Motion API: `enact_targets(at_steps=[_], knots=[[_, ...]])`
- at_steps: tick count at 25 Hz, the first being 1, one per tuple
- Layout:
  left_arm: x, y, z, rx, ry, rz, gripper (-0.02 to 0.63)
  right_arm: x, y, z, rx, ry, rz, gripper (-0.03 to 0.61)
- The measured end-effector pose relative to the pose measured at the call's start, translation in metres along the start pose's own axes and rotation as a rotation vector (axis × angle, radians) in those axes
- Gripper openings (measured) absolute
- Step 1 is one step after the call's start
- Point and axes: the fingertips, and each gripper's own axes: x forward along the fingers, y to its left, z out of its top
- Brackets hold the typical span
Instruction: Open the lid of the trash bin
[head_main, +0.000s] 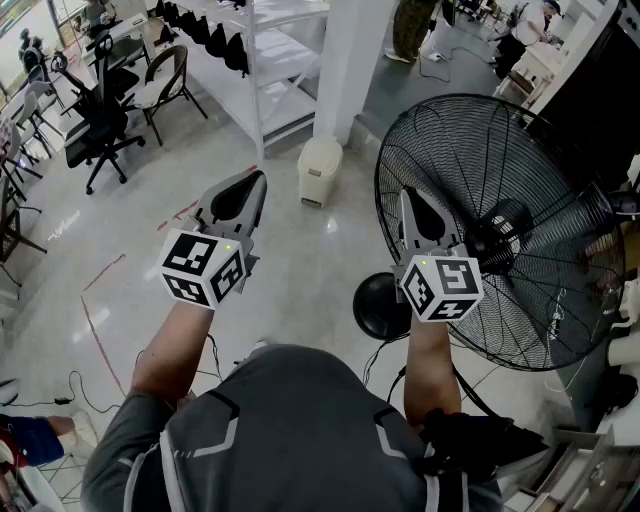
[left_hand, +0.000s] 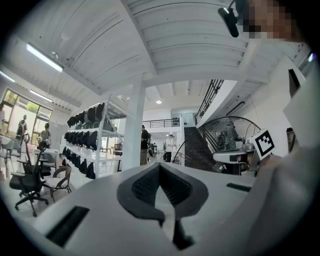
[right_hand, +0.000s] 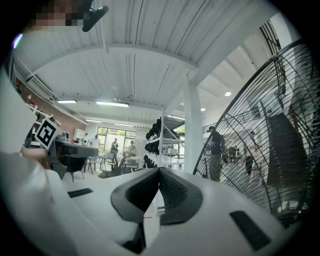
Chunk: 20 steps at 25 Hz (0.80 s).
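One trash bin (head_main: 320, 171), upright with its lid seemingly closed, is standing on the floor (head_main: 300, 250) by one white pillar (head_main: 345, 60) in the head view. It is lying ahead of and well apart from my two grippers, a little nearer my left gripper (head_main: 251, 188) than my right gripper (head_main: 411, 203), which is hovering before one fan (head_main: 520, 180). In the left gripper view I am holding both jaws pressed together on nothing, with no bin showing, and in the right gripper view I am likewise holding the jaws together, empty, beside the fan's grille.

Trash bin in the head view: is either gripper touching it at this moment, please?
No, the bin stands by the pillar, apart from the left gripper and the right gripper.
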Motion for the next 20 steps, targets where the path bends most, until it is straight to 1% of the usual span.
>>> enact_targets(at_steps=[6,13,16,20], knots=[[0.003,-0.001,0.001,0.017,0.006,0.015,0.008,0.002,-0.002,0.001,0.001,0.002,0.003,0.026],[0.001,-0.001,0.001,0.005,0.008,0.015,0.008,0.001,0.0,0.002,-0.022,0.007,-0.001,0.026],[0.0,0.001,-0.001,-0.003,0.007,0.011,0.008,0.004,0.003,0.002,-0.01,0.002,0.009,0.026],[-0.001,0.009,-0.002,-0.005,0.01,0.004,0.008,0.01,0.009,0.005,0.02,-0.03,0.003,0.026]])
